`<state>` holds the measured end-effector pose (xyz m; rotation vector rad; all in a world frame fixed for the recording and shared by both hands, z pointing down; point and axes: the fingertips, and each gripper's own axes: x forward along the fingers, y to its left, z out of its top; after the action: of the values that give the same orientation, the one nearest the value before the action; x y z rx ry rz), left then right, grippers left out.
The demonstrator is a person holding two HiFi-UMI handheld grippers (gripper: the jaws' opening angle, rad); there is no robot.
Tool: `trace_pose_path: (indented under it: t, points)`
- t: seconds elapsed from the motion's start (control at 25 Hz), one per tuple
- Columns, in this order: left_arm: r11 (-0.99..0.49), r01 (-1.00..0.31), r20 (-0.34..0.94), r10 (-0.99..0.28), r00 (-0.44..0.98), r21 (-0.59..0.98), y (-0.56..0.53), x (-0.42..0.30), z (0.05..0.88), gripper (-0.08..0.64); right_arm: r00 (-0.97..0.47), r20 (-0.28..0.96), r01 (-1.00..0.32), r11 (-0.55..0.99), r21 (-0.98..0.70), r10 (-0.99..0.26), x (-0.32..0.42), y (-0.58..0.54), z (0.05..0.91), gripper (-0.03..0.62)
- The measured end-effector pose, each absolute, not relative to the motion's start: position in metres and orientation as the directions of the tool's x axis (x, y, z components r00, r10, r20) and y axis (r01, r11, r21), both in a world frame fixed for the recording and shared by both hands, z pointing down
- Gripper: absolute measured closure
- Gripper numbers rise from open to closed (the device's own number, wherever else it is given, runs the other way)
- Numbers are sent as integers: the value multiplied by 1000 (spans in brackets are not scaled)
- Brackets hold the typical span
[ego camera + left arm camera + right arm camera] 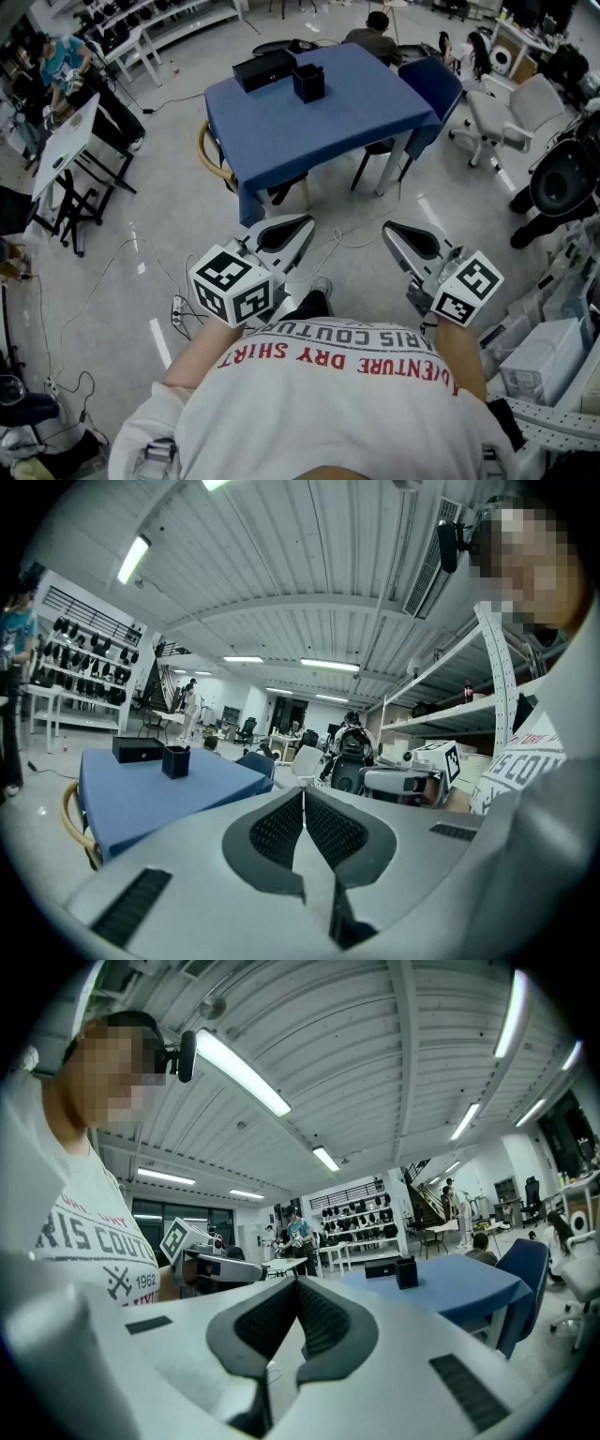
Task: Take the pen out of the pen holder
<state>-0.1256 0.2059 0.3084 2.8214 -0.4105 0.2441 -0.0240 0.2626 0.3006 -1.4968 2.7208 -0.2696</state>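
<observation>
Standing well apart from the counter, you hold the left gripper and right gripper with jaws pressed together on nothing. The pen holder looks untouched, so the whole task remains.

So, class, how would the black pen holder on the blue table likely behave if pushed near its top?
The pen holder looks slightly taller than wide, so a high push would probably tip it. It appears to be a stiff, square-sided box, so rolling seems unlikely. The tablecloth may drag on its base, favouring tipping over sliding.
</observation>
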Motion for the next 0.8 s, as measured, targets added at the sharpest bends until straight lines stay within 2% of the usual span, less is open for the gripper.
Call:
trace_pose_path:
  t: [0.16,0.56,0.6,0.64,0.72,0.8]
  points:
    - [-922,-302,203,-257,945,240,206,-125,303,528,-521,74,-851,510,-127,-850,-22,263,298,569]
    - [-924,-304,207,-258,944,234,209,-117,301,528,-508,70,-856,494,-155,-858,-10,271,296,566]
    - [-923,-305,209,-258,943,235,209,-117,302,528,-509,75,-855,493,-159,-858,-9,271,297,554]
    - [-922,-307,211,-259,942,236,207,-116,302,528,-510,83,-854,494,-162,-856,-8,269,299,509]
    - [-919,-312,215,-263,940,240,202,-115,305,528,-510,104,-856,492,-158,-854,-8,264,305,352]
    - [-916,-316,219,-265,939,246,196,-114,309,528,-492,110,-867,475,-150,-863,-4,258,309,332]
